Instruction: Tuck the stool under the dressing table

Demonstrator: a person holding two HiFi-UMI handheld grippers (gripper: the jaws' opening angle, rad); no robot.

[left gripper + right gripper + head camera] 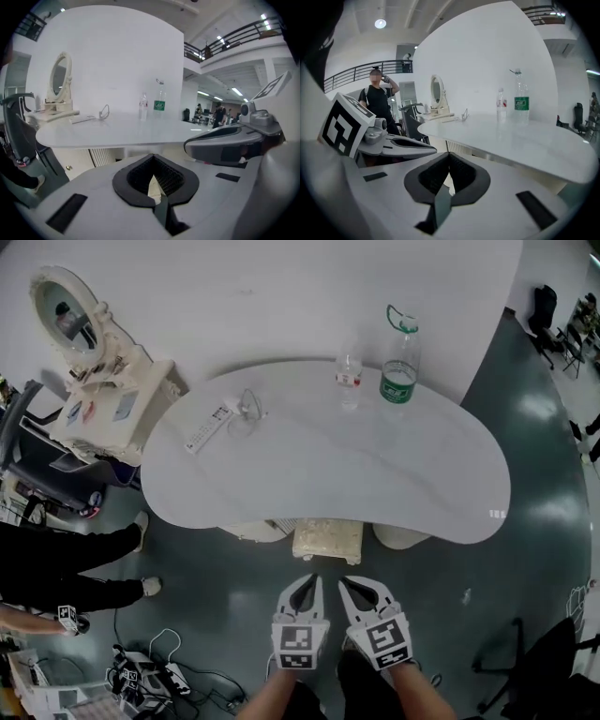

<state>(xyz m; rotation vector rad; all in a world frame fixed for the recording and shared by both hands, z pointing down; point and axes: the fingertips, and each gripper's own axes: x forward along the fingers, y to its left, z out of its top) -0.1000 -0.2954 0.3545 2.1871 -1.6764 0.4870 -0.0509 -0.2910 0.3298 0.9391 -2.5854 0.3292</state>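
Nearest in, the left gripper (pixel 307 579) and right gripper (pixel 354 583) are held side by side, both jaws pinched shut on nothing. Just past them, the stool (pixel 327 540) is seen mostly tucked under the dressing table (pixel 328 470). Two bottles (pixel 400 360) are parked at the far edge.

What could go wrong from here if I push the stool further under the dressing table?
1. The stool already sits partly under the dressing table; a harder shove may jolt the table and tip the green-labelled bottle or the small bottle.
2. The left gripper and right gripper are both shut and empty; closed tips could slip off the stool's cushion.
3. Loose cables on the floor at the left could catch a foot.
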